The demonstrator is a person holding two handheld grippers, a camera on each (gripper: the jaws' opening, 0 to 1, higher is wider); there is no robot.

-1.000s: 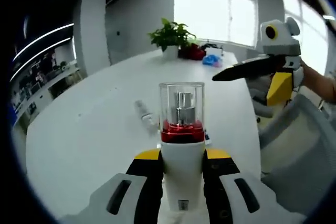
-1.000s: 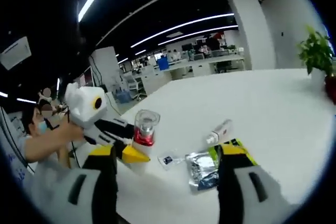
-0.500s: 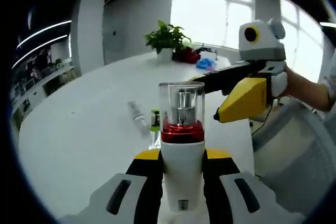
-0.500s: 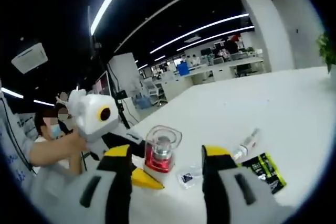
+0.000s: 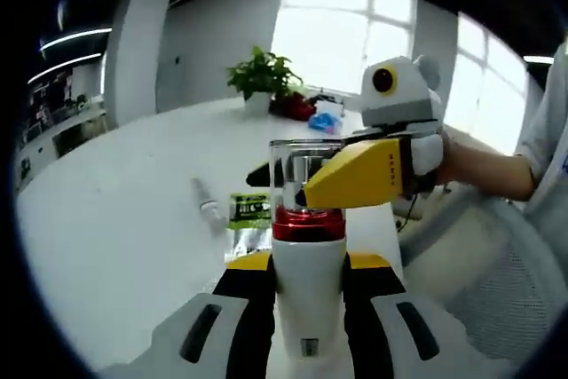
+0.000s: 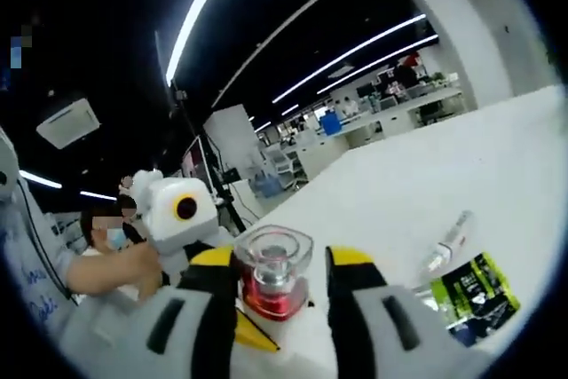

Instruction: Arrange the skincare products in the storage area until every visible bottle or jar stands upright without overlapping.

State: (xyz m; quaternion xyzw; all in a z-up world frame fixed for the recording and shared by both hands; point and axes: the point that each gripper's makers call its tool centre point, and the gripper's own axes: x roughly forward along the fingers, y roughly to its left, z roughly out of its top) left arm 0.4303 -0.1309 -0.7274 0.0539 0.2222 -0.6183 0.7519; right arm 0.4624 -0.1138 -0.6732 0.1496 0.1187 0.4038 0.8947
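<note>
A white bottle (image 5: 308, 295) with a red band and a clear cap stands upright between the jaws of my left gripper (image 5: 308, 264), which is shut on its body. My right gripper (image 5: 302, 185) reaches in from the right, one yellow jaw in front of the cap and one dark jaw behind it. In the right gripper view that clear cap (image 6: 273, 259) sits between the jaws of my right gripper (image 6: 277, 264), with narrow gaps on both sides, so it is open. A small clear tube (image 5: 206, 206) (image 6: 448, 241) and a green and silver sachet (image 5: 248, 219) (image 6: 475, 295) lie flat on the white table (image 5: 115, 193).
A potted plant (image 5: 260, 77), a red item (image 5: 297, 106) and a blue item (image 5: 327, 122) stand at the table's far end. A person's hand (image 5: 470, 166) holds the right gripper. Office desks (image 6: 399, 108) lie beyond the table.
My right gripper has come in from the right onto the bottle's cap, and its jaws have narrowed around it. The left gripper keeps its hold on the bottle.
</note>
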